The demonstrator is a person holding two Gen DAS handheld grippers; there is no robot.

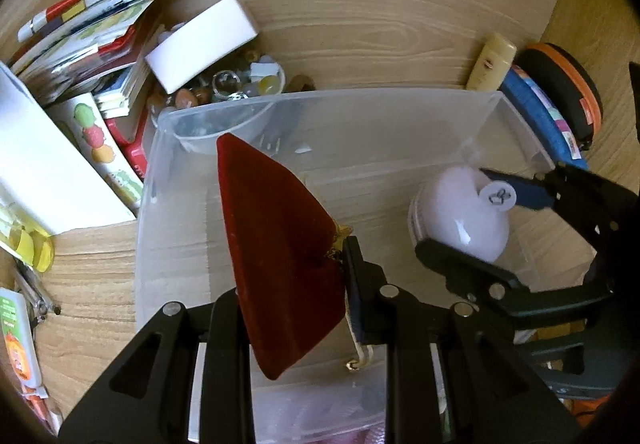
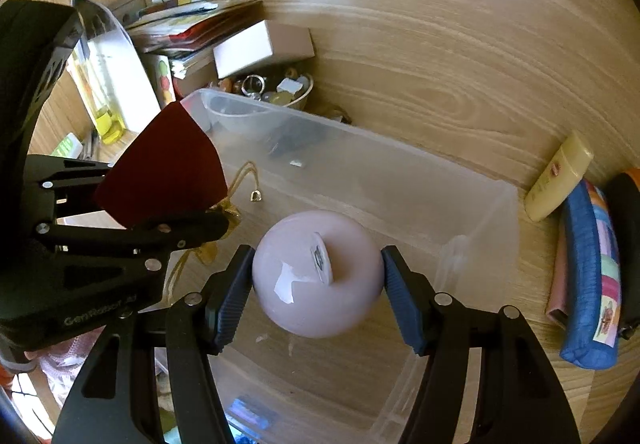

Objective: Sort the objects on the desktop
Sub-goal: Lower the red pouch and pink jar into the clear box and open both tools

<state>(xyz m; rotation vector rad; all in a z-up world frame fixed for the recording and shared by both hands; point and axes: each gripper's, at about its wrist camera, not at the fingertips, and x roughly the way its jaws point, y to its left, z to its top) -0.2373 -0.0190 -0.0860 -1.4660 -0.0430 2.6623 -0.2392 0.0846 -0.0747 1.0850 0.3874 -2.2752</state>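
Two hand-held claws over a clear plastic storage bin [image 1: 172, 179] on a light wood-grain bench [image 1: 360, 3].

Left claw [image 1: 296, 308]: clenched on a dark red velvet pouch [image 1: 276, 244] w/ gold drawstring cord. Pouch sticks up & forward from between the fingers, inside the bin's outline; cord ends dangle below it. Whether it touches the bin floor can't be told.

Right claw [image 2: 318, 280]: grasping a glossy pale pink round ball-shaped object [image 2: 316, 276] w/ a small white sticker disc on top. Blue ribbed pads [image 2: 236, 296] press on both its sides. Ball is inside the bin's walls, to the right of the left claw; can't tell if it rests on the bottom.

Ahead of the left claw, at the bin's far-left corner: a small clear plastic bowl [image 1: 224, 131] inside the bin. Just beyond that corner, on the bench: a white dish of beads & trinkets [image 1: 256, 79], and a white rectangular box [image 1: 200, 43] leaning over it. Further left: a messy pile of books & papers [image 1: 84, 39], plus a white card w/ fruit pictures [image 1: 100, 143].

Right of the right claw, outside the bin: a cream-yellow squeeze tube [image 2: 560, 179], a blue fabric pencil case w/ colourful patches [image 2: 592, 268], and past it a black round case w/ orange trim [image 1: 568, 91].
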